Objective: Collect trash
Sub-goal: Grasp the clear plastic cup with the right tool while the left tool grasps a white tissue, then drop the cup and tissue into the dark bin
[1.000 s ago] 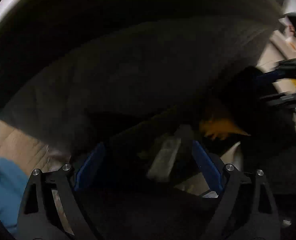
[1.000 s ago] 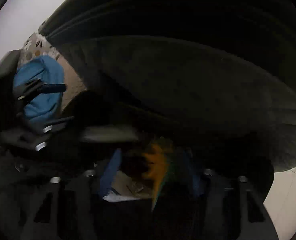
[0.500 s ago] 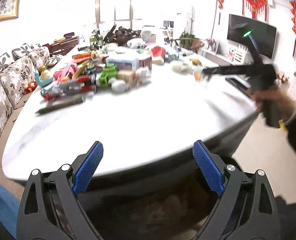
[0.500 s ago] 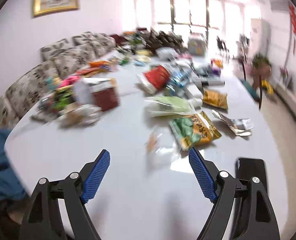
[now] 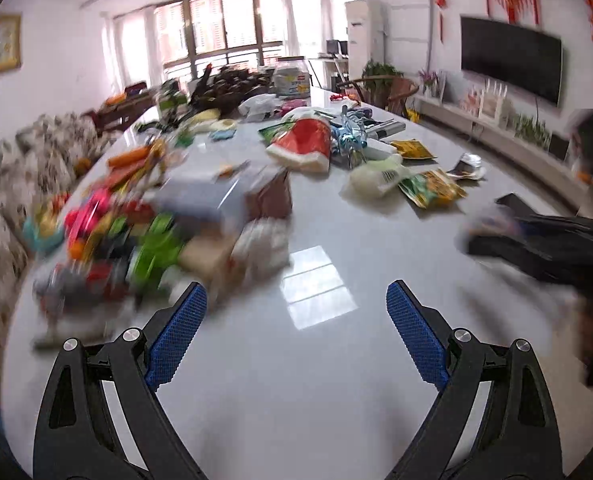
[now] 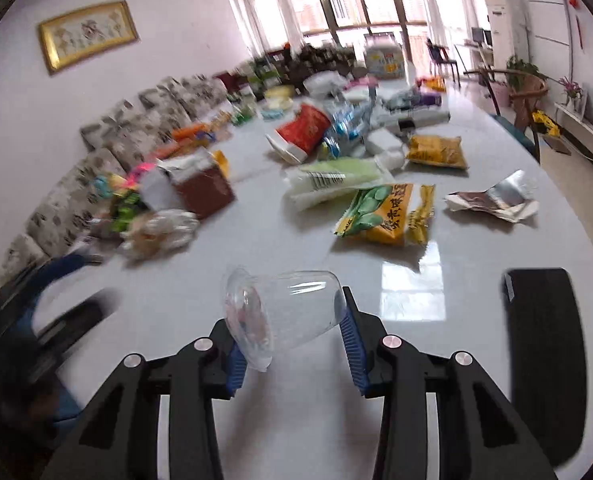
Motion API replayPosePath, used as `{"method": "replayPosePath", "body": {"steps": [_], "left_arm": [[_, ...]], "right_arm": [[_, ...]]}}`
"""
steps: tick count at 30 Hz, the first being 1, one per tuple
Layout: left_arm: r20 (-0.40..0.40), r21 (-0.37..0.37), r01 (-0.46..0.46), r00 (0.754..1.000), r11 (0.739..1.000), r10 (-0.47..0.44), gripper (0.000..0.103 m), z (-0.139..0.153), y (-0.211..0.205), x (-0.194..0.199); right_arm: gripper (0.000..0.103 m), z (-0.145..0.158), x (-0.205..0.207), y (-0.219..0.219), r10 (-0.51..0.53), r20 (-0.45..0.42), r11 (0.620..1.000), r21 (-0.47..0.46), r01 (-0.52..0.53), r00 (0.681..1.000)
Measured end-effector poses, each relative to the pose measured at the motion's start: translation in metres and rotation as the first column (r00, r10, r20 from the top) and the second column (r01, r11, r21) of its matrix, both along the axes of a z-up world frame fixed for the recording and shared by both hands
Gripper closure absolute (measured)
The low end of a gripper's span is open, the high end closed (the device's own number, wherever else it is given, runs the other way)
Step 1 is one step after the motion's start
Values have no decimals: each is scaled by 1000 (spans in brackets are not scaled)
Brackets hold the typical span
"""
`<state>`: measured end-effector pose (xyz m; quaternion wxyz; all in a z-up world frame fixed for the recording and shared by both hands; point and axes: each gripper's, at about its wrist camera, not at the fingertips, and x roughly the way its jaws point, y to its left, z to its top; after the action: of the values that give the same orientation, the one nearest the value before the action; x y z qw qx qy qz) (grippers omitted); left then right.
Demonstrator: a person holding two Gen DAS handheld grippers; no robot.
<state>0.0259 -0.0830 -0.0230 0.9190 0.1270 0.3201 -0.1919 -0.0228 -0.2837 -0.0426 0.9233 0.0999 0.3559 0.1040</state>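
Between the just-closing right gripper [image 6: 296, 344], a clear plastic cup [image 6: 284, 312] is grasped; left gripper [image 5: 296, 336] gapes empty, wrappers ahead remain uncollected on the white surface [image 6: 316, 412].

Floral sofa [image 6: 108, 152], framed picture [image 6: 88, 34]

Left tool [image 5: 296, 332]: jaws spread wide, nothing between the blue pads [image 5: 176, 340], pitched down over the near end of the counter [image 5: 296, 400]. Right tool [image 6: 292, 344]: jaws have just been closing, clear plastic cup [image 6: 284, 312] lies on its side between the pads, both touching it. It sits to the right of the left tool, same near end, also pitched down.
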Motion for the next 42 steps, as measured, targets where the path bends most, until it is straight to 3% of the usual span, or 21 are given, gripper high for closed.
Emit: {"method": "replayPosePath", "body": {"steps": [4,6,7,8,9,10,13,18,22,26,29,32,36,38,39,40,42], "left_arm": [[7,126,23,1000,992,-24,14,-8,-35,39],[-48,167,22,999,986,-15,14,-20,-41,58],[-111,171,26,994,985,-7,20,-29,-42,69],[-124,178,25,992,984,-2,27,-31,-43,74],[-112,162,30,994,986,-11,68,-29,-40,74],[-147,129,53,989,990,-33,88,-29,-38,75],[-151,48,75,986,996,-67,90,-22,-24,62],[-20,-144,161,986,977,-165,90,22,18,-20],[33,-167,152,988,974,-149,90,42,46,-84],[26,-124,113,994,986,-111,90,34,75,-142],[-47,-60,96,994,994,-98,90,3,88,-172],[-179,-27,71,981,997,-75,89,-44,95,-181],[-372,7,69,926,998,-61,89,-118,97,-165],[-448,31,74,892,997,-53,79,-150,97,-156],[-483,47,76,874,996,-44,55,-166,96,-150],[-512,80,61,859,995,-12,33,-184,95,-144],[-568,78,71,823,994,-14,28,-207,95,-138]], "right_arm": [[63,7,-27,-13,-13,26,1000,4,13,1000],[62,5,-36,-21,-23,19,1000,15,23,1000],[62,4,-39,-24,-28,17,999,22,27,999],[62,3,-40,-25,-26,15,999,28,25,1000],[62,2,-41,-26,-26,15,999,32,26,1000],[62,2,-42,-25,-24,20,999,33,23,1000],[62,3,-41,-19,-9,28,999,42,8,1000],[62,15,-48,2,38,53,999,23,-40,998],[62,27,-65,28,113,78,993,15,-115,991],[62,25,-94,60,235,58,971,31,-237,970],[62,11,-121,87,318,11,948,-4,-318,948],[62,-20,-139,113,386,-87,922,-9,-388,918],[62,-79,-132,133,404,-241,909,-5,-417,883],[50,-115,-119,140,399,-324,905,-10,-425,858],[30,-138,-111,143,390,-383,903,-20,-430,837],[28,-158,-106,144,368,-423,903,-51,-427,828],[37,-175,-102,144,351,-472,900,-68,-431,809]]}}
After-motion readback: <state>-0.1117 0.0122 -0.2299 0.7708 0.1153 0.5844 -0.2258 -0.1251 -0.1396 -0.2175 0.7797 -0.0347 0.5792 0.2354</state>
